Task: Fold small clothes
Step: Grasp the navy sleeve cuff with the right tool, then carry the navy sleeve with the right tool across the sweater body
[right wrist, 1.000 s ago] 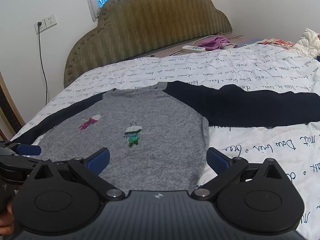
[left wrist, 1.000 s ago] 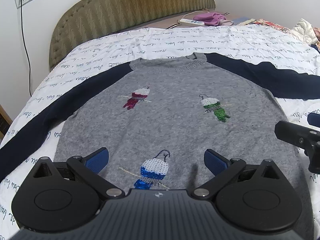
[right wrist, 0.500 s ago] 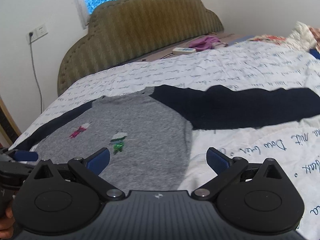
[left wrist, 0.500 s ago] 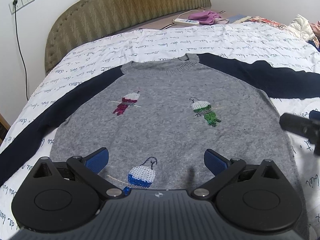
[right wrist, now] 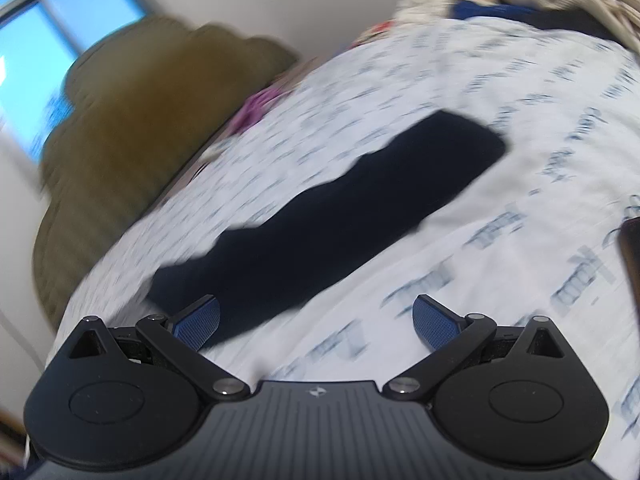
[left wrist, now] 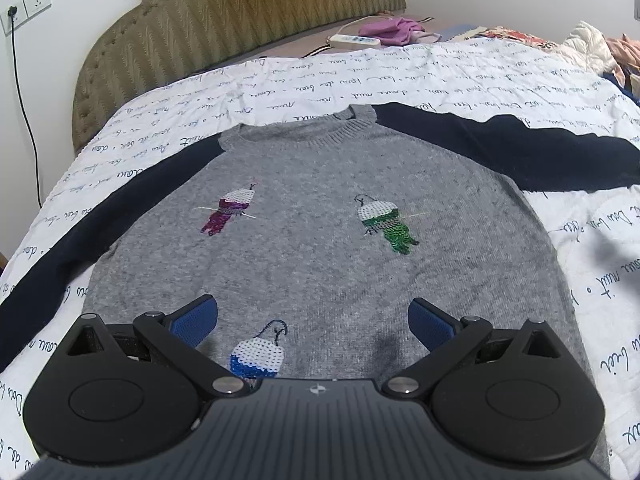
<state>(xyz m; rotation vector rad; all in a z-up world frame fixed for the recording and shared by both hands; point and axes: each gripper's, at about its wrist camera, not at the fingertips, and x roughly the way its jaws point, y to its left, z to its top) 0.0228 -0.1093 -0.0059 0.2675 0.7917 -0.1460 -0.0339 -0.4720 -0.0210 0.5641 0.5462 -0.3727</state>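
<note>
A grey knit sweater [left wrist: 312, 240] with navy sleeves and three sequin birds lies flat, front up, on the bed. My left gripper [left wrist: 312, 320] hovers open over its lower hem, nothing between the blue pads. Its left sleeve [left wrist: 80, 236] and right sleeve [left wrist: 520, 152] are spread out to the sides. In the blurred right wrist view, my right gripper [right wrist: 316, 322] is open above the quilt, with the navy right sleeve [right wrist: 340, 216] stretching away just ahead of its left pad.
A white quilt [left wrist: 460, 72] with blue script covers the bed. An olive padded headboard [left wrist: 224, 12] stands behind. A power strip [left wrist: 354, 41] and purple cloth [left wrist: 394, 30] lie near it. More clothes [left wrist: 588, 46] are piled at the far right.
My right gripper has swung sharply right, from facing the grey body to facing the right sleeve, and has left the left wrist view. The left gripper has drawn back slightly over the hem.
</note>
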